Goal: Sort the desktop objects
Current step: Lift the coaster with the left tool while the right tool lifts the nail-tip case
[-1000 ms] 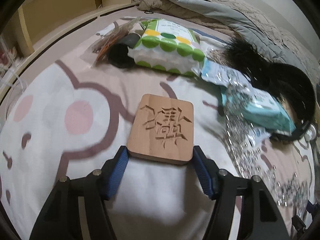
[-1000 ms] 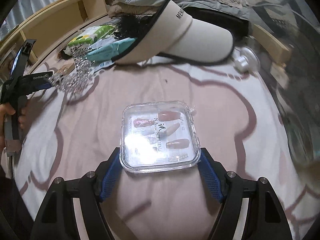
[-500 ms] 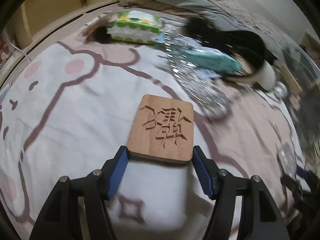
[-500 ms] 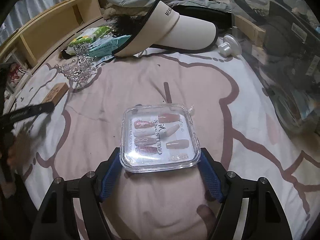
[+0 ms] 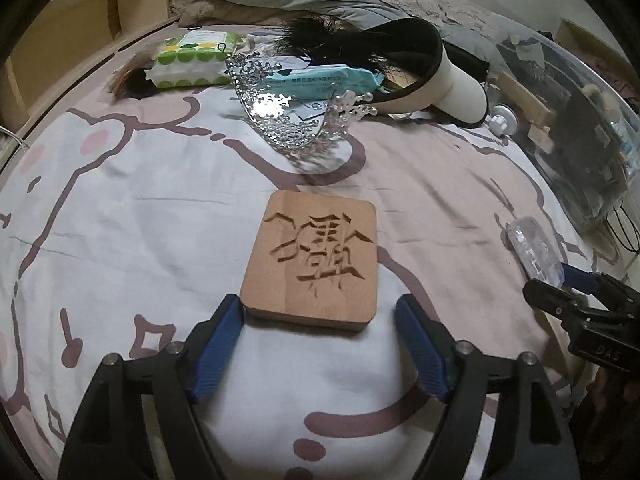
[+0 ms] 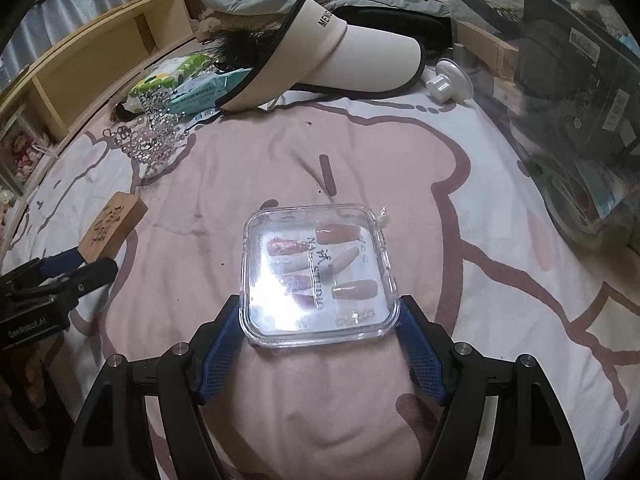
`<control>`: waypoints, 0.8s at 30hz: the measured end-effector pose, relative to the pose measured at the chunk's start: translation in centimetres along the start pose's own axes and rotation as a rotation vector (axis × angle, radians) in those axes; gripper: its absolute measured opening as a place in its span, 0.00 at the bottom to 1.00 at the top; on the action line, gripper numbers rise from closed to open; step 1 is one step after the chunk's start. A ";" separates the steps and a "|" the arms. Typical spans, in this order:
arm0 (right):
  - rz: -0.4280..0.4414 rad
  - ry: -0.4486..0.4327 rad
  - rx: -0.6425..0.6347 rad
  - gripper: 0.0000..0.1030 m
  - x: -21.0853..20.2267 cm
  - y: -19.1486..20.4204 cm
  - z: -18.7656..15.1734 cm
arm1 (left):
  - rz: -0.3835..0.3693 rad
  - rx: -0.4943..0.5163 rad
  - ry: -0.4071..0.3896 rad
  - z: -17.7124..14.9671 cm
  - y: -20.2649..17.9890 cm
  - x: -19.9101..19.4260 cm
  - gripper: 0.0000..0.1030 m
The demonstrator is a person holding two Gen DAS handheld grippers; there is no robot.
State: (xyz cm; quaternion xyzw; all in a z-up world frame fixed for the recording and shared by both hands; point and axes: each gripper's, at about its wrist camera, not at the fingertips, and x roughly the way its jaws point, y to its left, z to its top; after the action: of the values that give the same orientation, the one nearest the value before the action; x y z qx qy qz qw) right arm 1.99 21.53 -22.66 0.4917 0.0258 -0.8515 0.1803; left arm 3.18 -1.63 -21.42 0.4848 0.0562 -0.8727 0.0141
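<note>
A carved wooden block (image 5: 316, 264) lies flat on the patterned bed sheet (image 5: 120, 220) between the fingers of my left gripper (image 5: 318, 306). Its jaws are opening: the left pad still meets the block's corner, while a gap shows at the right pad. My right gripper (image 6: 319, 304) is shut on a clear plastic box of false nails (image 6: 320, 272), held by its near corners. In the right wrist view the wooden block (image 6: 114, 224) and left gripper (image 6: 60, 268) sit at the left edge. The left wrist view shows the nail box (image 5: 532, 248) at its right edge.
At the far side of the bed lie a silver tiara (image 5: 288, 112), a green-dotted wipes pack (image 5: 192, 56), a teal wipes pack (image 5: 320, 78), a black feathery piece (image 5: 340, 36) and a beige visor (image 6: 360, 60). A clear storage bin (image 6: 580, 80) stands right; wooden shelving (image 6: 100, 60) runs along the left.
The left gripper carried the wooden block sideways across the bed toward the right gripper, and its jaws have widened off the block's right edge. The right gripper and nail box barely moved.
</note>
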 end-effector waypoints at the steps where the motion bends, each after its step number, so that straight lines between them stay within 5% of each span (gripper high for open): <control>1: 0.005 -0.005 0.009 0.75 0.0 -0.1 0.0 | 0.013 0.002 -0.001 0.0 0.1 0.0 0.77; 8: -0.020 -0.008 0.015 0.91 -0.3 -0.2 0.2 | 0.032 -0.045 0.012 0.1 1.8 -0.2 0.81; 12: -0.057 0.006 0.014 0.93 -0.2 -0.6 0.1 | 0.068 -0.043 0.018 0.1 2.5 -0.4 0.81; 16: -0.077 0.012 0.022 0.94 -0.3 -1.0 0.0 | 0.147 -0.081 0.022 0.1 3.8 -0.6 0.92; 24: -0.151 0.031 0.052 0.97 -0.7 -2.4 -0.4 | 0.247 -0.215 0.014 0.2 7.4 -0.8 0.92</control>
State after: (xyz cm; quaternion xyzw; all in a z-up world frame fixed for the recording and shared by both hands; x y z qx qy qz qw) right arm 1.81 24.03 -22.60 0.5062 0.0432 -0.8552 0.1024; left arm 4.02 -9.01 -21.31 0.4897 0.0897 -0.8499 0.1726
